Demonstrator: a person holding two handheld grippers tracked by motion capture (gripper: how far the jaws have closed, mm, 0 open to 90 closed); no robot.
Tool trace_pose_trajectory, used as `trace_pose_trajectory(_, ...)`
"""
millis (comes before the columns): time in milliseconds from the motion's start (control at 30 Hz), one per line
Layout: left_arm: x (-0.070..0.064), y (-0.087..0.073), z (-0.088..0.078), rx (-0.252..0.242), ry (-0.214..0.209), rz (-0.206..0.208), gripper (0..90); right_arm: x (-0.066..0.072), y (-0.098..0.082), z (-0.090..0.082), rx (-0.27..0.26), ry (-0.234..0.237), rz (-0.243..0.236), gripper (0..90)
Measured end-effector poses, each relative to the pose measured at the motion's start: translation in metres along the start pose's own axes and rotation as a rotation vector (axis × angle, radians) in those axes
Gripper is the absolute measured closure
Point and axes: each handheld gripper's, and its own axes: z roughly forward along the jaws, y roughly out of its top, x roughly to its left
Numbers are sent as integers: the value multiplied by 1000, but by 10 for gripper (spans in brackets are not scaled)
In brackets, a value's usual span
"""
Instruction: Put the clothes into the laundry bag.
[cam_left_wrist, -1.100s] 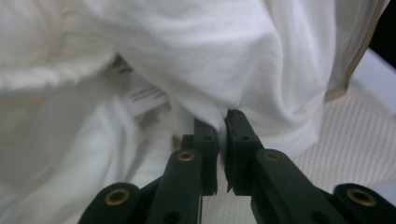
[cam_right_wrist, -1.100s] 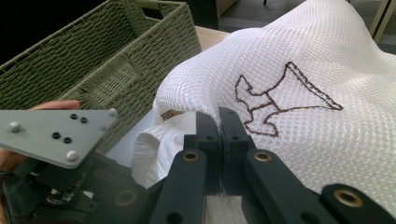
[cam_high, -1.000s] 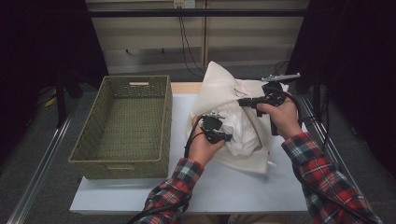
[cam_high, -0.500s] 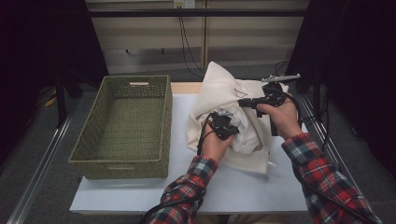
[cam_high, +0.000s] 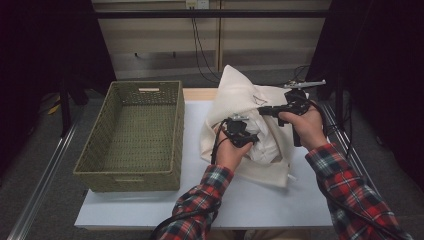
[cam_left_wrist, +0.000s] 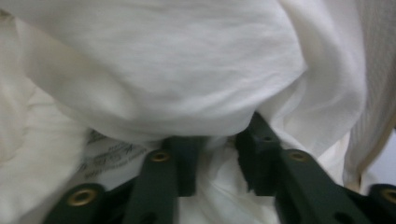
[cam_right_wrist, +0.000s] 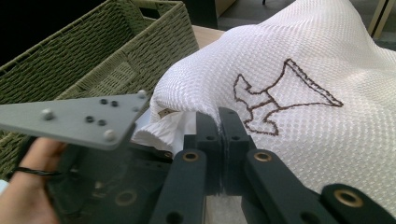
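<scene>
White garment (cam_high: 240, 107) heaped near tabletop's far right edge, beside basket (cam_high: 135, 135). Right gripper (cam_right_wrist: 220, 122) clamped on garment fold. Left gripper (cam_left_wrist: 219, 154) jaws just opening, parted, tips buried under cloth; label print illegible.

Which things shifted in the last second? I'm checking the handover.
The left claw moved right, deeper into the white cloth, and its jaws have just been opening, cloth between them. The right claw stayed shut on the cloth; the basket stayed put.
</scene>
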Motion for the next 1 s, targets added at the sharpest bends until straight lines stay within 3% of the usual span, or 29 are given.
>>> trace_pose_trajectory(133, -1, -2, -11, 30, -3, 7, 498, -1, 0, 0, 0, -5, -2, 891)
trace_pose_trajectory(233, -3, -5, -20, 54, 14, 41, 395, -1, 1, 0, 5, -9, -2, 891)
trace_pose_trajectory(300, -1, -4, -27, 84, 28, 56, 386, -1, 2, -1, 9, -15, -5, 891)
trace_pose_trajectory(400, 2, -1, -38, 95, 57, 87, 303, -2, 1, -1, 10, -17, -5, 891)
trace_pose_trajectory(500, 6, 2, -48, 114, 117, 123, 266, -2, 1, -1, 10, -16, -4, 891)
trace_pose_trajectory(567, 10, 4, -55, 104, 116, 125, 252, -3, 1, -2, 11, -16, -3, 891)
trace_pose_trajectory(633, 14, 6, -61, 85, 174, 135, 246, -3, 2, -1, 11, -19, -1, 891)
trace_pose_trajectory(667, 16, 7, -64, 99, 177, 152, 246, -2, 2, -1, 15, -18, -4, 891)
trace_pose_trajectory(700, 17, 6, -65, 85, 183, 128, 246, -1, 2, 0, 16, -20, -5, 891)
trace_pose_trajectory(800, 20, 6, -71, 77, 221, 135, 245, -1, 1, 2, 21, -16, -10, 891)
trace_pose_trajectory(1000, 23, 4, -76, 66, 195, 105, 232, 0, 1, 2, 21, -17, -11, 891)
